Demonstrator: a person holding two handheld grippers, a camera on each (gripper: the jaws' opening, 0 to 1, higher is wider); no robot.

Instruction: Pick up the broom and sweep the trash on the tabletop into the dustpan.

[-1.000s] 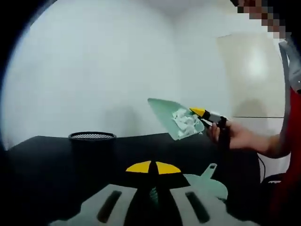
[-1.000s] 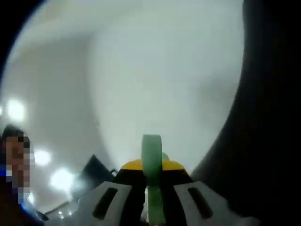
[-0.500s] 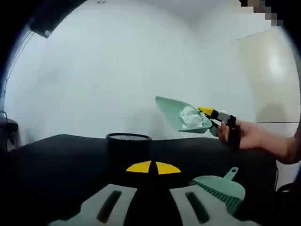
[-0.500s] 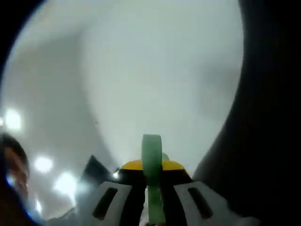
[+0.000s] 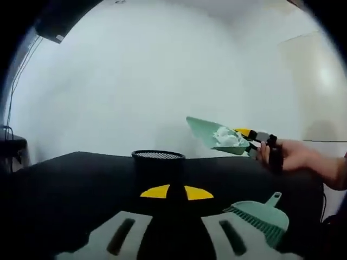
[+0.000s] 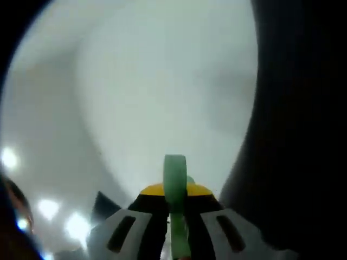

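The green dustpan (image 5: 209, 134) hangs in the air above the black table (image 5: 70, 184), nearly level, with white paper trash (image 5: 227, 138) lying in it. My right gripper (image 5: 250, 135), held in a person's hand (image 5: 295, 157), is shut on the pan's handle. In the right gripper view that green handle (image 6: 174, 173) stands upright between the shut jaws of my right gripper (image 6: 174, 189), against a white wall. The green broom (image 5: 260, 215) lies on the table at the lower right, held by nothing. My left gripper (image 5: 176, 192) sits low over the table, its yellow tips together and holding nothing.
A black mesh bin (image 5: 158, 162) stands on the table just beyond my left gripper, to the left of and below the dustpan. A plain white wall is behind the table. A dark object (image 5: 11, 146) sits at the far left edge.
The dustpan has levelled out from a steep tilt and come closer to the mesh bin. The left gripper view has shifted, so the bin and broom sit further right.
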